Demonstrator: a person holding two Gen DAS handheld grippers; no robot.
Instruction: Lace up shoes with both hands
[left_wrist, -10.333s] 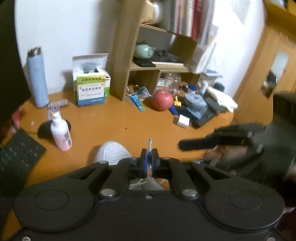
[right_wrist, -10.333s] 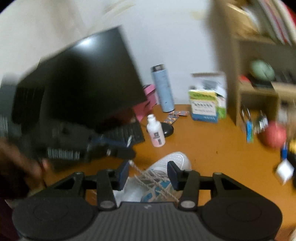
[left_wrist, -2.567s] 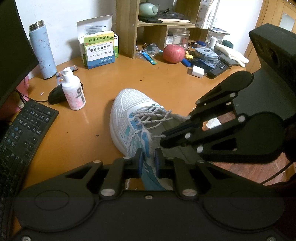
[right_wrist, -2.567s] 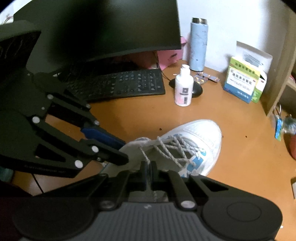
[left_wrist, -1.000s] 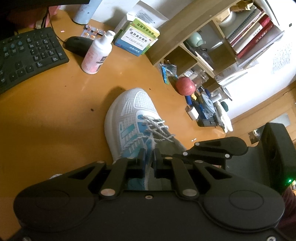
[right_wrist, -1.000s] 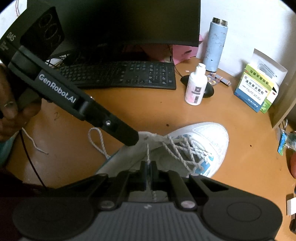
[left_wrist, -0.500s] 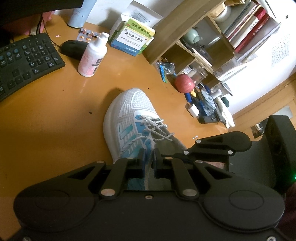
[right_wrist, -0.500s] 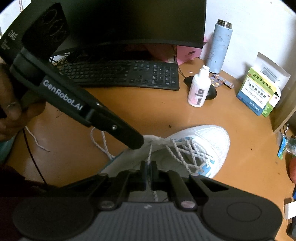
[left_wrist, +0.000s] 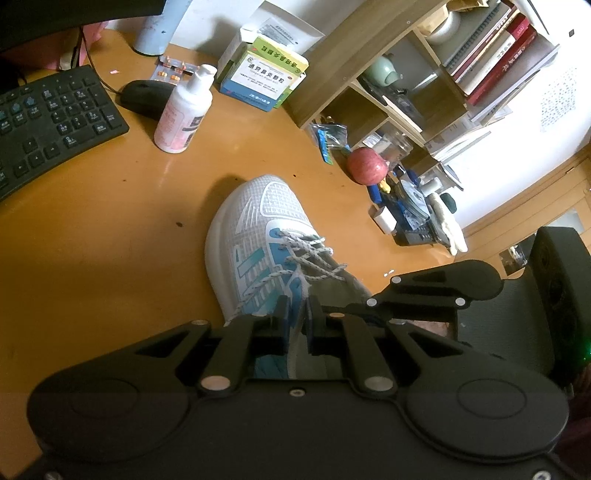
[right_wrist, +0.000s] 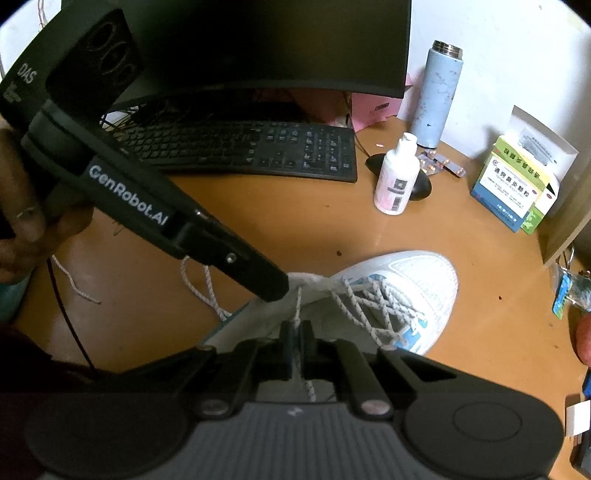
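Observation:
A white and blue sneaker (left_wrist: 258, 236) lies on the wooden desk (left_wrist: 103, 229), toe pointing away; it also shows in the right wrist view (right_wrist: 402, 280). Its white speckled lace (right_wrist: 373, 299) is crossed through the eyelets. My left gripper (left_wrist: 296, 314) is shut on the shoe's tongue and collar edge (right_wrist: 310, 280) and holds it up. My right gripper (right_wrist: 296, 332) is shut on a lace end (right_wrist: 298, 302) that runs up from the top eyelet. A loose loop of lace (right_wrist: 199, 280) hangs to the left of the shoe.
A black keyboard (right_wrist: 251, 151) and monitor (right_wrist: 236, 44) stand at the back left. A white bottle (right_wrist: 397, 177), a mouse (right_wrist: 421, 184), a blue flask (right_wrist: 439, 88) and a medicine box (right_wrist: 513, 188) sit behind the shoe. A wooden shelf (left_wrist: 369, 85), an apple (left_wrist: 367, 166) and clutter stand to the right.
Both grippers have kept their grips. The left gripper has lifted the tongue slightly, and the lace loop beside the shoe has grown and shifted left.

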